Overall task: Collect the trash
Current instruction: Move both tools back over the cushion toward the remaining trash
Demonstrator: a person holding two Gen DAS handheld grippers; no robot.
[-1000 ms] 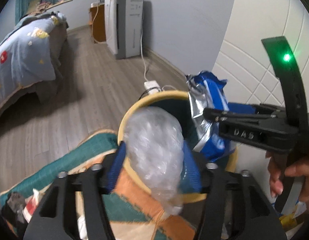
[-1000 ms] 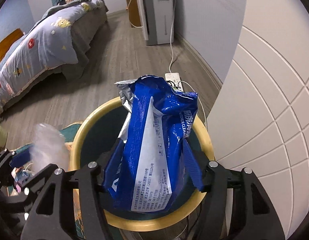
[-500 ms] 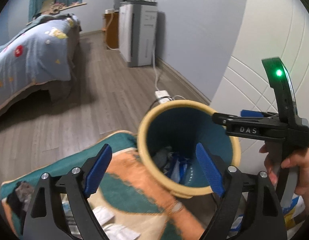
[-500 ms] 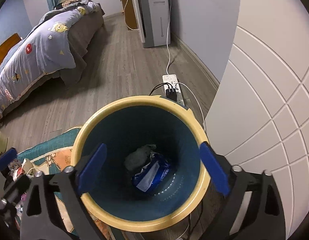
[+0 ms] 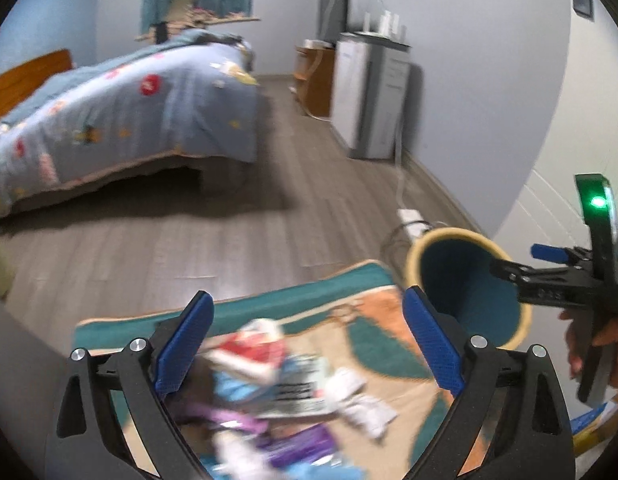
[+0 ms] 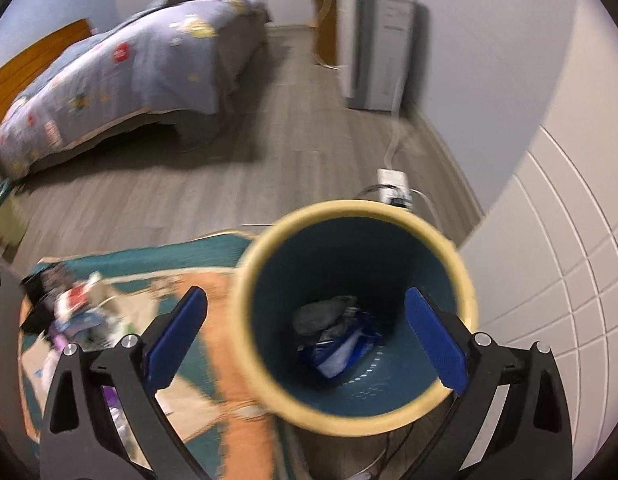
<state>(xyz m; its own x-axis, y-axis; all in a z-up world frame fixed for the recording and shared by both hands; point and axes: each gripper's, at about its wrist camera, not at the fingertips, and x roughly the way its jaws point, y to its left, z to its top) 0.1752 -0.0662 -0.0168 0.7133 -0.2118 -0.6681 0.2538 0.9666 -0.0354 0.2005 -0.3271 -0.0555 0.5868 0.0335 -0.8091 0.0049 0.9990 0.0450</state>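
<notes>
A blue bin with a yellow rim (image 6: 349,206) stands at the corner of a patterned rug (image 5: 373,344). At its bottom lie a blue snack bag (image 6: 341,354) and a grey crumpled wad (image 6: 321,314). My right gripper (image 6: 305,292) hovers above the bin's mouth, open and empty. My left gripper (image 5: 307,296) is off to the left of the bin (image 5: 449,236), above a blurred pile of wrappers and papers (image 5: 277,380) on the rug. Its jaws are opening with nothing between them. The left wrist view also shows the right gripper (image 5: 549,280) held in a hand (image 5: 605,340).
A bed with a blue quilt (image 5: 129,120) fills the far left. A white appliance (image 5: 369,100) stands by the grey wall, its cord running to a power strip (image 5: 409,218) behind the bin. A white panelled surface (image 6: 569,260) rises right of the bin.
Both grippers let go over the bin: the clear plastic wad and the blue bag dropped inside. The left gripper then swung left and up over the rug's trash; the right one rose a little.
</notes>
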